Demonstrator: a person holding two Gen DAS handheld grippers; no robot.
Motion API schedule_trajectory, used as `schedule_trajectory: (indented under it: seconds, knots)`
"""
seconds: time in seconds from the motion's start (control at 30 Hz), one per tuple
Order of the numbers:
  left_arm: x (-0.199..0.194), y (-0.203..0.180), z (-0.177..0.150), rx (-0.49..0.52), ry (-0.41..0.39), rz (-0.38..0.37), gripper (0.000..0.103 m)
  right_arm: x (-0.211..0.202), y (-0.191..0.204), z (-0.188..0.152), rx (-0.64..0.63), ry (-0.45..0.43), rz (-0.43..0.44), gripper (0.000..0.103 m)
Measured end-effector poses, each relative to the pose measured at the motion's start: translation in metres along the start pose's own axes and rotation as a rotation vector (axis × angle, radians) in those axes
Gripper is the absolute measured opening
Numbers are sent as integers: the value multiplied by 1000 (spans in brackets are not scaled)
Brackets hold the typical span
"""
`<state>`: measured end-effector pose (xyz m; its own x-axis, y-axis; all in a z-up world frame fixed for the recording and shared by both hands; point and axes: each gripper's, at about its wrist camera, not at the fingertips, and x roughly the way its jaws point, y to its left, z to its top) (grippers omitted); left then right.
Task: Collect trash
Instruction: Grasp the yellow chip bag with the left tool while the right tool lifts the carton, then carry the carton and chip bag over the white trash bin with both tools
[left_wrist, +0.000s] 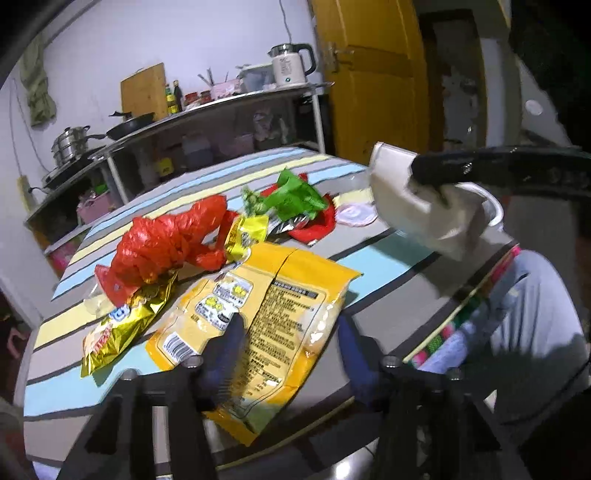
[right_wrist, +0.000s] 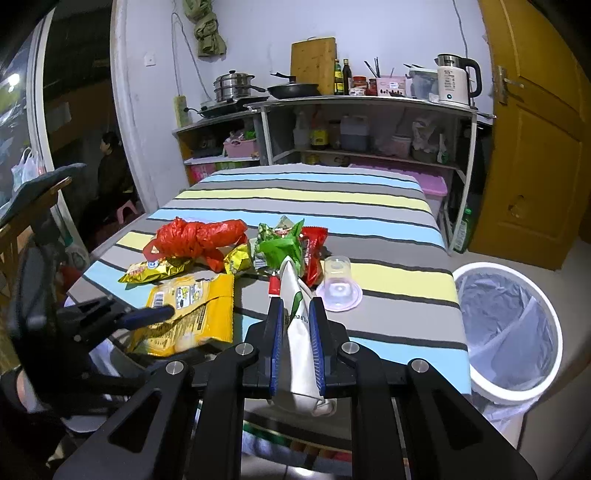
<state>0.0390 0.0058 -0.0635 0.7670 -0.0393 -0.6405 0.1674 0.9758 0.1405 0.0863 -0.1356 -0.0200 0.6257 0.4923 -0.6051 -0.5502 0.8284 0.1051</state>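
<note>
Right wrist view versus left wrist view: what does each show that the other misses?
Only the right wrist view shows the white lined trash bin beside the table and the clear plastic cup. Only the left wrist view shows the person's grey-clad leg by the table edge. Both show the yellow snack bag, the red plastic bag, the green wrapper, and the white wrapper clamped in the right hand-held gripper.

Black angular frames with round silver bolts on right gripper (right_wrist: 297, 325) and left gripper (left_wrist: 290, 332); ribbed blue fingers (right_wrist: 317, 350); grey trousers (left_wrist: 535, 314)
</note>
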Motion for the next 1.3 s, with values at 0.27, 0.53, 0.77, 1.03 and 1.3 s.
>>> schedule_trajectory:
  seconds: [0.27,0.53,0.77,1.03,1.3]
  knots:
    - [-8,10,6,-94,-20,12,9,-6,-10,-1,20,-14,-6,15]
    - [-32,26,24,-183,-70,-1,2,-16,-18,0,35,-39,-21,15]
    - [-54,35,46,-247,-124,-33,2,-28,-28,2,55,-67,-37,15]
    - [-57,16,85,-207,-182,-83,1,-44,-52,5,91,-104,-95,15]
    - [-37,-16,133,-169,-217,-182,2,-56,-89,6,135,-133,-183,15]
